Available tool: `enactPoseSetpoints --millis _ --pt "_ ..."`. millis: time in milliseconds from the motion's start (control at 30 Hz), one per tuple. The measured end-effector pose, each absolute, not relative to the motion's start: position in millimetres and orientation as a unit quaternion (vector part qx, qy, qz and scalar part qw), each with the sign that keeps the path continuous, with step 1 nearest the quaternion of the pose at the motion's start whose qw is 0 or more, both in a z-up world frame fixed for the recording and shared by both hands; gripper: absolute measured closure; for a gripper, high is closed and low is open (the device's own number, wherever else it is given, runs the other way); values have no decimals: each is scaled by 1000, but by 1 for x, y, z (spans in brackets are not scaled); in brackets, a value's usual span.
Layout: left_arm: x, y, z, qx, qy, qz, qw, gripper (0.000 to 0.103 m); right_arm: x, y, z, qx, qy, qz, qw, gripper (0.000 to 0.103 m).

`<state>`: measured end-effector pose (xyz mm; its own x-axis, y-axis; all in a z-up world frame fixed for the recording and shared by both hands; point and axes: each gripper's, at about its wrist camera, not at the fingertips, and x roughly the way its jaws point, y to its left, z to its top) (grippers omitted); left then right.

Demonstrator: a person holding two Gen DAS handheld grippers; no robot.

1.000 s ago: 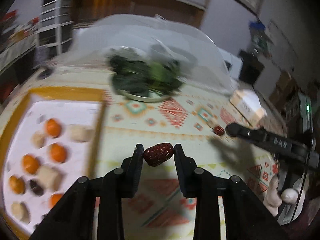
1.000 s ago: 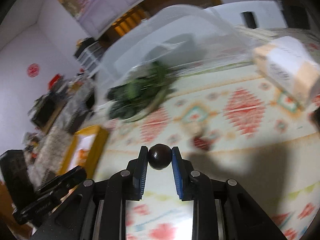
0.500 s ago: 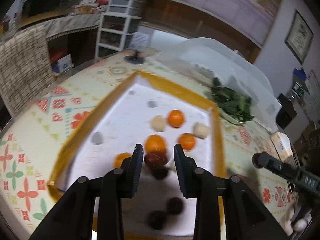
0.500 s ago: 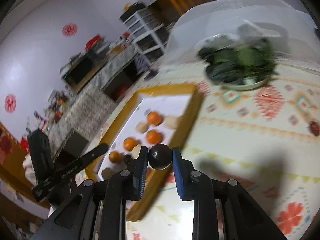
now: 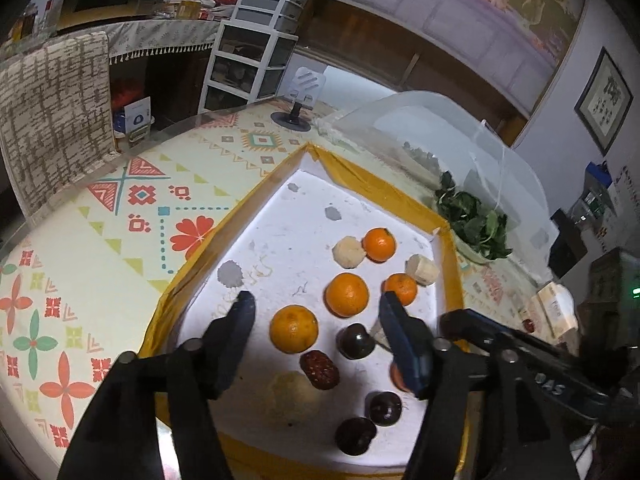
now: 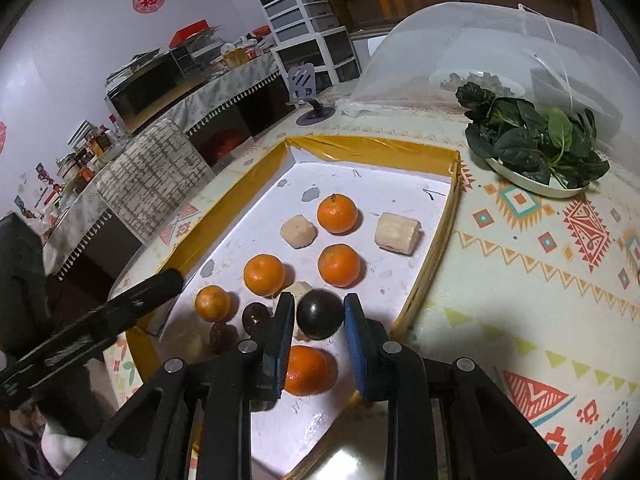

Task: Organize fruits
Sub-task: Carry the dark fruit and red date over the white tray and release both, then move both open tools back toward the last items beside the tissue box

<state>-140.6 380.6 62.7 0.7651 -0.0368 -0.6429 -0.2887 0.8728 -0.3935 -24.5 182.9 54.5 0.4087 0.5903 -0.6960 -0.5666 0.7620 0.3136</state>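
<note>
Fingers, right gripper [image 6: 316, 322]: pinching a dark round fruit [image 6: 320, 314] across its widest part, held above the near end of the tray [image 6: 372, 146]. Fingers, left gripper [image 5: 316, 312]: spread wide, holding nothing, over the tray.

Dark fruit: small, smooth and glossy, likely light and firm; a round skin may slip or roll, so hold at the equator with modest pressure.

Date [image 5: 319, 369]: wrinkled, red-brown, lying loose on the tray floor between the left fingers; likely soft and light, best taken across its narrow width.

Oranges [image 5: 346, 294]: several in the tray; firm, grippy peel, wider than the dark fruits.

Pale chunks [image 6: 398, 233]: in tray; kind unclear.

Writing: "DAS" partly legible on the right gripper's arm in the left view; red paper emblem [image 6: 148, 0] on the wall, character not readable.
</note>
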Motion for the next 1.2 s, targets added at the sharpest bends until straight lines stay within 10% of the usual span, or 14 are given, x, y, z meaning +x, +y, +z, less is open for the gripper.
enactPoseSetpoints --millis 467,1200 --pt "-155 328 98 -152 308 107 933 8 -45 131 75 60 389 318 862 51" --pt "-156 213 102 -25 327 90 940 7 -71 25 59 62 382 243 889 42"
